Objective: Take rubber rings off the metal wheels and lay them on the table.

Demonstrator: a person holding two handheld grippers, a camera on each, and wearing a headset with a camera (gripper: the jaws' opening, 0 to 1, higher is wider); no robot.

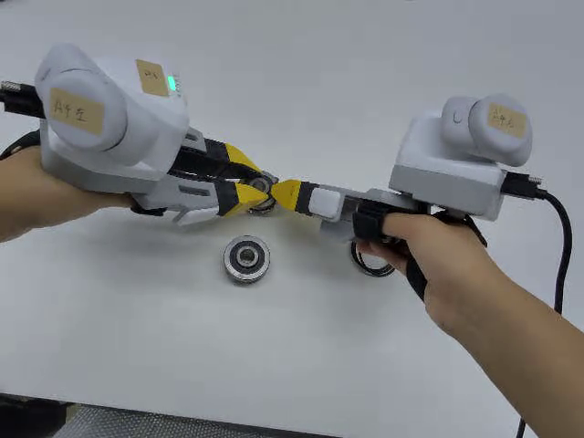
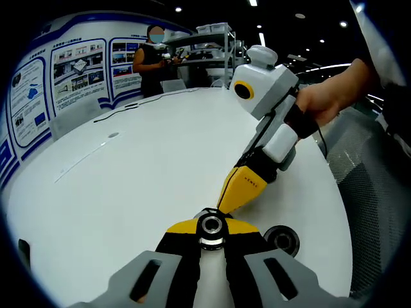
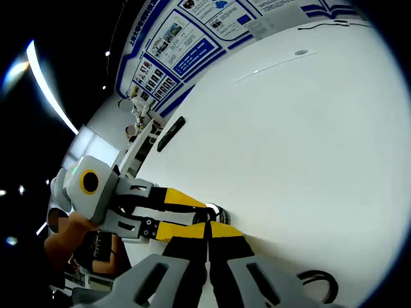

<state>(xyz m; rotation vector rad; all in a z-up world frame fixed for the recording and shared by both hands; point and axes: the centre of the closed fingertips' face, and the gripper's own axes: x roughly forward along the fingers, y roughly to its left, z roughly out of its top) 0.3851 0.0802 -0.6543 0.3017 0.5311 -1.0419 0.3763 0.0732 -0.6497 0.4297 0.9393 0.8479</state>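
White table point(image 1: 301, 55) is spreading under both grippers, with blue-and-white display boards point(image 2: 64, 77) standing beyond its far edge. On the left, the left gripper point(image 1: 254, 189) is clamping a metal wheel point(image 2: 212, 228) between its yellow jaws, the wheel's hub facing that gripper's own camera. Just nearer, a second wheel point(image 1: 246, 258) is lying flat on the table, apart from both tools. From the right, the right gripper point(image 1: 286, 193) is meeting the held wheel with its jaws drawn narrow together. Whether they are pinching any rubber I cannot tell. Farther right, a loose black rubber ring point(image 1: 372, 263) is lying on the table under the right hand point(image 1: 438, 265) — partly hidden by it.
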